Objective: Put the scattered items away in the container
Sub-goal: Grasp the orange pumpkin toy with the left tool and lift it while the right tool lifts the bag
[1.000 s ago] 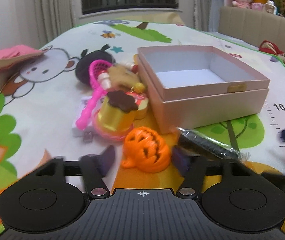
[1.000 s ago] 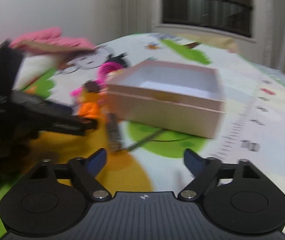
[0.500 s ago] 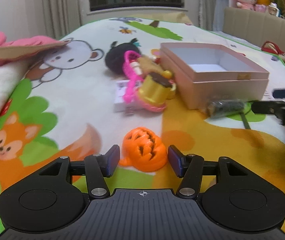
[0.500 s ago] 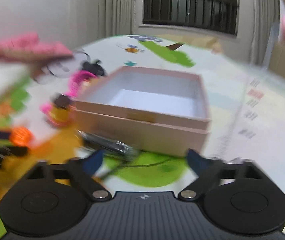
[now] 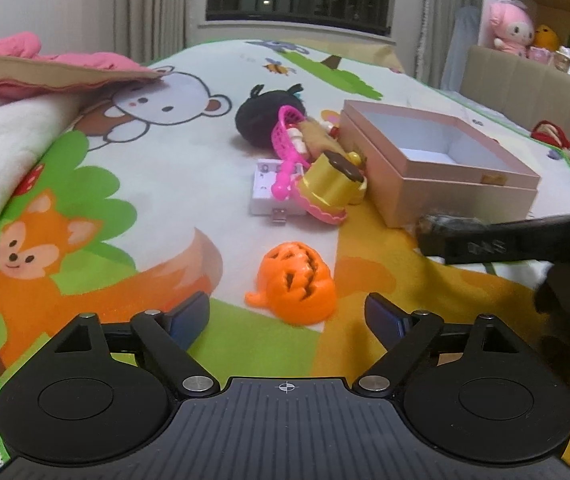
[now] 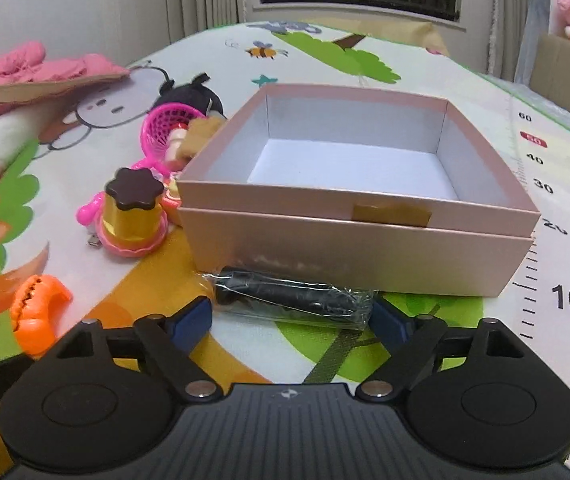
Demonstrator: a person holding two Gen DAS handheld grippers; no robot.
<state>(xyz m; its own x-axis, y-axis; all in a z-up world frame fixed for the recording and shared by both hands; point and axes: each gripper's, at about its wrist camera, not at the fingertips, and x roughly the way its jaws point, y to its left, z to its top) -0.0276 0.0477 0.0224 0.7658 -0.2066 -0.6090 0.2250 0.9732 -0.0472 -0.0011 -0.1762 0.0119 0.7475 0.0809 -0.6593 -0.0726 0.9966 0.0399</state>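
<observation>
Left gripper (image 5: 287, 314): jaws opening, now wide, pads clear of the orange pumpkin (image 5: 295, 282), which lies on the mat (image 5: 189, 168) between and just ahead of the fingertips. Not held.

Right gripper (image 6: 291, 316): jaws closing but wide; the black packet (image 6: 291, 294) lies crosswise between the blue pads. Its wrapper end is at the right pad; whether it presses, cannot tell. No grip seen.

Box (image 6: 359, 256): pink, lid off, white inside, nothing in it. Stands on the mat just behind the packet, near touching.

Left of the box, in a cluster: yellow pudding toy (image 6: 133, 216) with brown top, pink net (image 5: 287, 142), white block (image 5: 267, 192) under them, black plush (image 5: 263, 118) further back. All outside the box.

Pink cloth (image 5: 45, 66) at the mat's far left edge. Pink doll (image 5: 511, 28) on the shelf at right.
</observation>
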